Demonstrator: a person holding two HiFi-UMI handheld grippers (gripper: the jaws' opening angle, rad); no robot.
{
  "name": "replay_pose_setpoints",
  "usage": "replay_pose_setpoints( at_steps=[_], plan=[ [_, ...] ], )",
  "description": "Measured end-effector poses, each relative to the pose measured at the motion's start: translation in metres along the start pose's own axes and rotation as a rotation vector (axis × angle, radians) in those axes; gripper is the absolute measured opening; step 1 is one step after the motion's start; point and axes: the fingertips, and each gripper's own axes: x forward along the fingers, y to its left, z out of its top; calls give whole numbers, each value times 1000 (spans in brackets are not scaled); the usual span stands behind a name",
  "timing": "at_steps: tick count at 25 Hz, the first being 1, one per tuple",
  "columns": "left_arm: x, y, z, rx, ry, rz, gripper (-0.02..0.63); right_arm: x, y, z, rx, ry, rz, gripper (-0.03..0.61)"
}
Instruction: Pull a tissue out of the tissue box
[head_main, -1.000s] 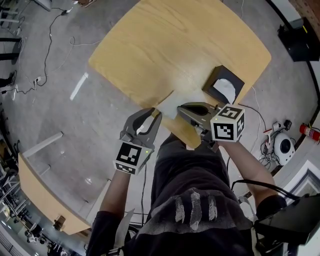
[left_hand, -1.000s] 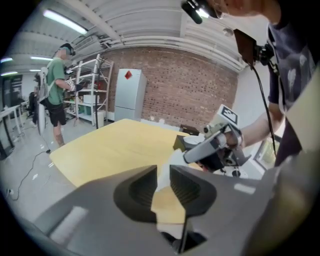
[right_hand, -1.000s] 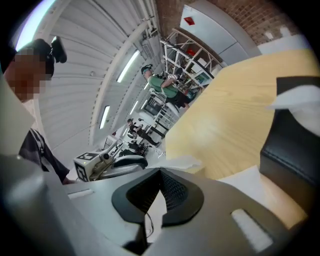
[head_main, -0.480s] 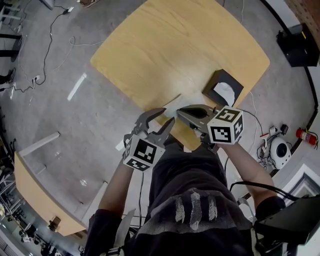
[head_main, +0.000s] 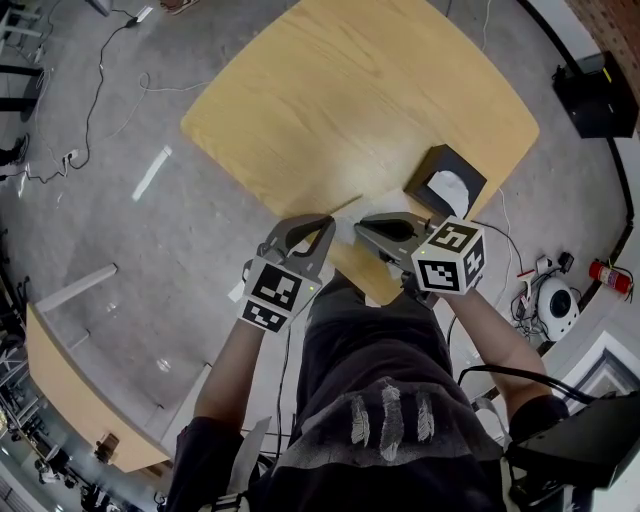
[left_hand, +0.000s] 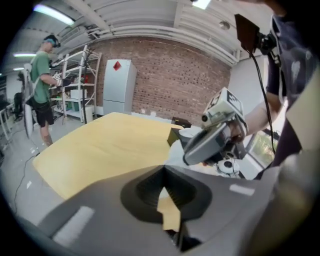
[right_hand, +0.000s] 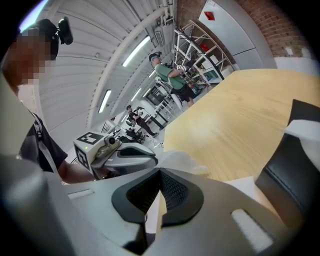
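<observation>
**Tissue box** (head_main: 445, 178): dark, at the right edge of the surface (head_main: 350, 100), white sheet showing in its slot.
**Tissue** (right_hand: 186, 159): out of the box, bunched low centre in the head view, at the surface's near edge, against the right gripper (right_hand: 160, 171) tip.
**Right gripper:** jaws together; a pinch on the tissue is likely but unconfirmed.
**Left gripper** (left_hand: 164, 169): jaws just closed and now meet, nothing plainly between them.
**Handling:** bite a clear tissue edge and confirm the hold before lifting.

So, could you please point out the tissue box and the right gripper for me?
tissue box (head_main: 440, 158): head view, on the black top beside its opening.
right gripper (head_main: 360, 223): head view, at the tip of its shut claw.
</observation>
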Motion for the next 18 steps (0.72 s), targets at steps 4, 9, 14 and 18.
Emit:
replay_pose_setpoints(
  at_steps=[4,9,14,18],
  plan=[
    [-12,36,2,-157,-55,61,3,3,-13,-8,17,11,-29,-5],
    [-25,76,-11,-376,-90,118,3,6,-30,-22,93,12,-61,-5],
    [-25,93,-36,-496,-48,127,3,8,-31,-25,137,-2,-46,-3],
    [-13,102,-57,-538,13,164,12,10,-29,-22,159,-18,-17,-3]
  ],
)
